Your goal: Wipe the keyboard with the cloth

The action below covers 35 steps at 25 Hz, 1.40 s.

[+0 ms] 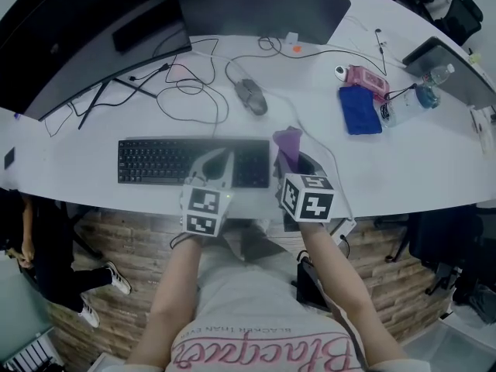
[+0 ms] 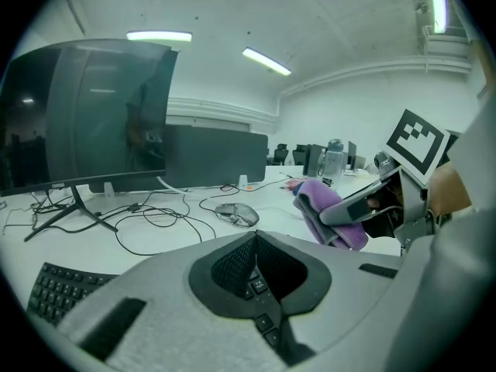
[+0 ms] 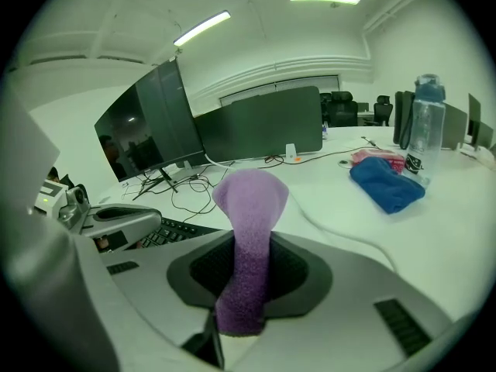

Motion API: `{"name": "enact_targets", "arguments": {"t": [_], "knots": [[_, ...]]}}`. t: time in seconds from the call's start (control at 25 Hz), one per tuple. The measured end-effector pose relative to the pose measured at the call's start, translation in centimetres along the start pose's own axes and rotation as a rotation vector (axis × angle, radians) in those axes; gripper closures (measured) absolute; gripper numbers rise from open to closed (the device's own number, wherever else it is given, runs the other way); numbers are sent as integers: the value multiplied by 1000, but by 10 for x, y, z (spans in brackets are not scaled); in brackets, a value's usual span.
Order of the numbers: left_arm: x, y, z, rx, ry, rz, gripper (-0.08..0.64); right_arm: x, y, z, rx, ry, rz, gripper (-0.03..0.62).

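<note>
Purple cloth [image 3: 249,208] stands up out of the right claw [image 1: 293,161], whose jaws are clamped on its lower part while the free end rises and folds over above them. This claw hangs just past the right end of the black keyboard [image 1: 155,161], close to the near edge of the white worktop [image 1: 403,169].

The left claw [image 1: 219,160] has its jaws together with nothing between them. It sits over the keyboard's right half, and keys show through the dark gap between its pads. Whether it touches the keys cannot be told.

Behind the keyboard lie loose black cables and a grey mouse [image 1: 251,97], with dark monitors [image 1: 260,6] beyond. Further right on the worktop, well apart from both claws, a blue cloth [image 1: 359,109] lies beside a pink item [image 1: 366,78] and a clear water bottle [image 3: 425,122].
</note>
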<state>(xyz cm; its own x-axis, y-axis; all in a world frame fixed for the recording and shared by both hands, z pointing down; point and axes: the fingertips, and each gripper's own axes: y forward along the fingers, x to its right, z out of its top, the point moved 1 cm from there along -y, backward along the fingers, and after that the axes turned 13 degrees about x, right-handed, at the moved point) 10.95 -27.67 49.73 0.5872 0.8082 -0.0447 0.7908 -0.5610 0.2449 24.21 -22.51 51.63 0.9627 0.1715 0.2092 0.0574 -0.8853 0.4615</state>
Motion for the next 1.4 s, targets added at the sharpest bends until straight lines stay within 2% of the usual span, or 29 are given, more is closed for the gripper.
{"name": "enact_targets", "arguments": {"t": [0.16, 0.6, 1.04, 1.4], "knots": [[-9, -17, 9, 11, 19, -28, 554, -28, -15, 9, 33, 12, 9, 497], [-66, -83, 11, 26, 29, -14, 554, -144, -17, 5, 52, 10, 95, 497], [-156, -153, -3, 23, 0, 69, 554, -267, 12, -2, 25, -52, 238, 497], [-219, -199, -20, 20, -31, 159, 554, -349, 36, -18, -20, -44, 330, 497]]}}
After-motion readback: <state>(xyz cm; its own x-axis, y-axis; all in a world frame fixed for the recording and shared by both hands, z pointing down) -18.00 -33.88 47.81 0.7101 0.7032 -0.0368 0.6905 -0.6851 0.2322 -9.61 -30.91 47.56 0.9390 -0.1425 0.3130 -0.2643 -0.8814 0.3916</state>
